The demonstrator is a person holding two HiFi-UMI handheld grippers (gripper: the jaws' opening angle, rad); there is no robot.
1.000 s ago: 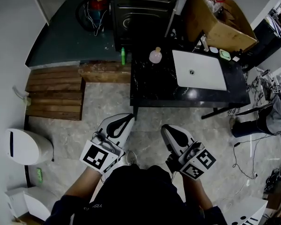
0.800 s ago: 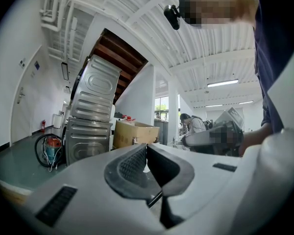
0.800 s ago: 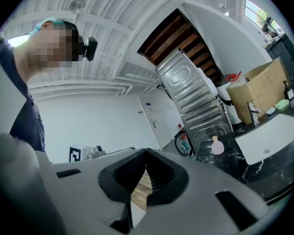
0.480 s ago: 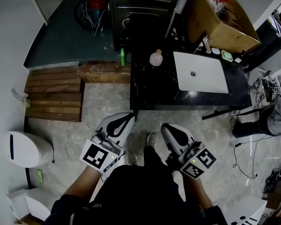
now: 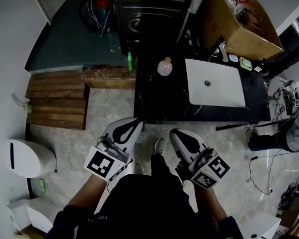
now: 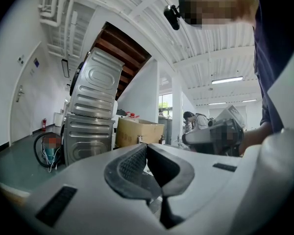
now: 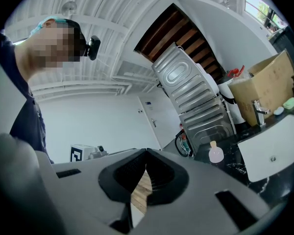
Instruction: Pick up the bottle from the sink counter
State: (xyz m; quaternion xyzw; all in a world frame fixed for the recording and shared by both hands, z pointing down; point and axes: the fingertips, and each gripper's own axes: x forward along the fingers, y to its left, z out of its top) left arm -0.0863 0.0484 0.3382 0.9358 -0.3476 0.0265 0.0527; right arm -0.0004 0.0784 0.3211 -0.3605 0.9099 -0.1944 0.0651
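**Both grippers closed and empty; the bottle waits across the counter**

In the head view a smooth, rounded white container [image 5: 27, 157] sits at eight o'clock, with ribbed wooden slats [image 5: 57, 101] beyond it at nine. A slim green bottle [image 5: 130, 61] stands upright near the slats' far right end. The left gripper [image 5: 133, 124] — pale moulded shell, black cross-hatched pads — hangs over the mottled grey stone floor [image 5: 109, 106], its jaws pressed together with nothing between them. At twelve o'clock from it and well apart, the bottle [image 5: 165, 67] stands upright on the glossy black, white-veined counter [image 5: 159, 101]. It has a round, pinkish translucent body under a pale cap and stands near the sink's far left corner. The right gripper [image 5: 179, 139] matches the left, with its tips meeting and nothing pinched. The sink [image 5: 224, 96] is a flat white rectangle with a small round drain. A metal tap [image 5: 223, 51] rises at its far rim, and an open brown cardboard box [image 5: 239, 26] stands at one o'clock.
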